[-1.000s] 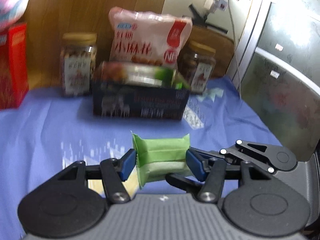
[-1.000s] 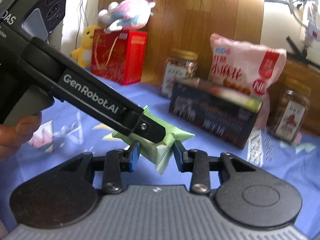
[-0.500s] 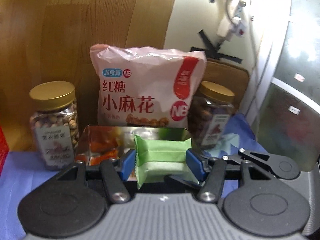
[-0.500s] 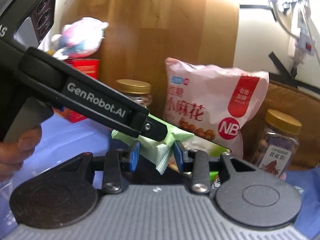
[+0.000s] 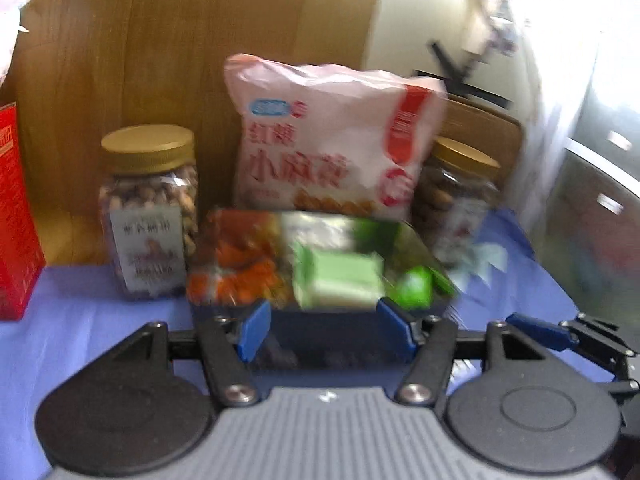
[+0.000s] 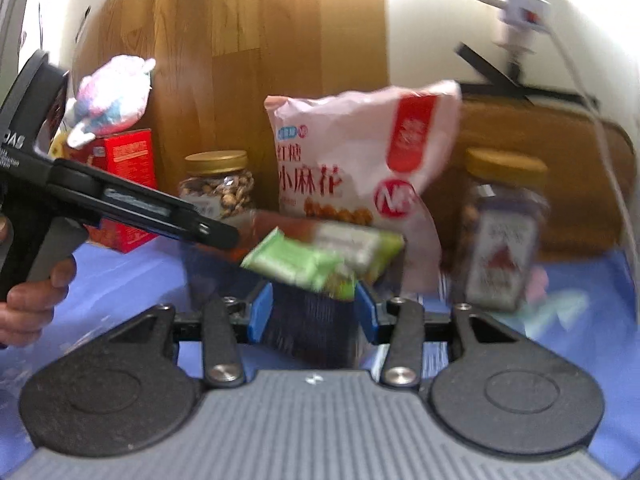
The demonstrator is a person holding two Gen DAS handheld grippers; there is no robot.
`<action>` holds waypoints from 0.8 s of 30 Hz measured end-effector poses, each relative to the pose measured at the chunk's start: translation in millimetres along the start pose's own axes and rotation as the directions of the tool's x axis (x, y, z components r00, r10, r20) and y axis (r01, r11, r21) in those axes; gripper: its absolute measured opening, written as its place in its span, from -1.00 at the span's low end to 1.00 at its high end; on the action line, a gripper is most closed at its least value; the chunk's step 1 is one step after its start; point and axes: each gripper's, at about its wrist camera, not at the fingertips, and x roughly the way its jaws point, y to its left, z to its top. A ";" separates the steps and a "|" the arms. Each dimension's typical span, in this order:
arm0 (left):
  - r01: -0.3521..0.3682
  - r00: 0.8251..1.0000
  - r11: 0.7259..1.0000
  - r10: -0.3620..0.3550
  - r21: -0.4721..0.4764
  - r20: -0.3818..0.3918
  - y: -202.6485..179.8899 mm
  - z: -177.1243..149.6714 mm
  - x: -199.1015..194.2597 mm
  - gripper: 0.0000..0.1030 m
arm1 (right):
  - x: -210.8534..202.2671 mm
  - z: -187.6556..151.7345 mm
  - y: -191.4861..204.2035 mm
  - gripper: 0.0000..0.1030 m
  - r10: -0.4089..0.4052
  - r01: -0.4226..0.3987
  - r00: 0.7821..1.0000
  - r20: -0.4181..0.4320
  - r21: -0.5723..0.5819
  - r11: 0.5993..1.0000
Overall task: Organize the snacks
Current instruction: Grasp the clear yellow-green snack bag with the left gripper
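Observation:
The light green snack packet (image 5: 340,280) is loose, just past my left gripper (image 5: 324,330), over the open dark blue box (image 5: 344,354). The left jaws are opening and their blue pads stand clear of the packet. In the right wrist view the same packet (image 6: 296,264) hangs tilted above the box (image 6: 308,340), ahead of my right gripper (image 6: 314,316). The right jaws are opening too, with nothing pressed between the pads. The left gripper's finger (image 6: 160,216) reaches in from the left. Orange packets (image 5: 240,268) and green packets (image 5: 416,292) lie in the box.
A pink snack bag (image 5: 332,140) stands behind the box, with a gold-lidded nut jar on the left (image 5: 150,216) and another on the right (image 5: 460,196). A red box (image 5: 16,216) stands far left, a plush toy (image 6: 112,96) on it. Blue cloth (image 5: 100,320) covers the table.
Both grippers moved forward to the dark box. Their jaws widened and the green packet, held by both before, has left the pads and sits over the box.

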 end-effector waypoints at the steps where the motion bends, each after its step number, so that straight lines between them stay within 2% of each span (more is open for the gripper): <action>1: 0.029 1.000 1.000 -0.028 0.005 -0.012 -5.5 -9.7 -7.9 0.16 | -13.9 -10.2 -1.1 0.02 0.023 -0.022 1.000 -0.014 0.025 0.999; 3: 0.119 0.991 0.993 -0.118 0.013 -0.065 -19.2 -31.7 -18.6 0.16 | -38.5 -31.1 -1.3 0.02 0.068 -0.065 0.996 -0.053 0.064 0.996; 4: 0.174 0.980 0.985 -0.171 0.017 -0.101 -26.3 -42.7 -21.7 0.16 | -50.6 -43.1 -0.4 0.02 0.091 -0.084 0.993 -0.078 0.081 0.993; 8: 0.352 0.911 0.935 -0.334 0.034 -0.240 -56.8 -82.8 -26.9 0.16 | -87.8 -84.8 9.4 0.02 0.140 -0.120 0.974 -0.176 0.122 0.985; 11: 0.428 0.867 0.903 -0.394 0.048 -0.306 -76.1 -100.9 -25.5 0.16 | -105.5 -109.7 22.4 0.05 0.153 -0.131 0.962 -0.226 0.111 0.985; 14: 0.473 0.824 0.880 -0.425 0.041 -0.375 -89.0 -117.6 -21.2 0.17 | -116.9 -122.8 43.2 0.10 0.105 -0.100 0.975 -0.195 0.036 0.994; 16: 0.466 0.840 0.881 -0.411 0.082 -0.353 -93.1 -126.5 -28.3 0.17 | -116.6 -124.6 52.9 0.09 0.084 -0.088 0.978 -0.190 -0.013 0.996; 18: 0.449 0.852 0.889 -0.396 0.089 -0.343 -92.0 -130.4 -34.6 0.17 | -112.5 -124.7 56.9 -0.07 0.069 -0.078 0.982 -0.176 -0.045 0.996; 21: 0.423 0.861 0.906 -0.400 0.006 -0.316 -70.2 -129.0 -40.4 0.12 | -103.5 -120.0 61.6 -0.21 0.088 -0.102 0.981 -0.174 -0.076 0.992; 24: 0.370 0.890 0.926 -0.378 -0.078 -0.257 -39.6 -123.6 -50.8 0.05 | -83.4 -110.5 73.6 -0.22 0.113 -0.136 0.978 -0.173 -0.126 0.983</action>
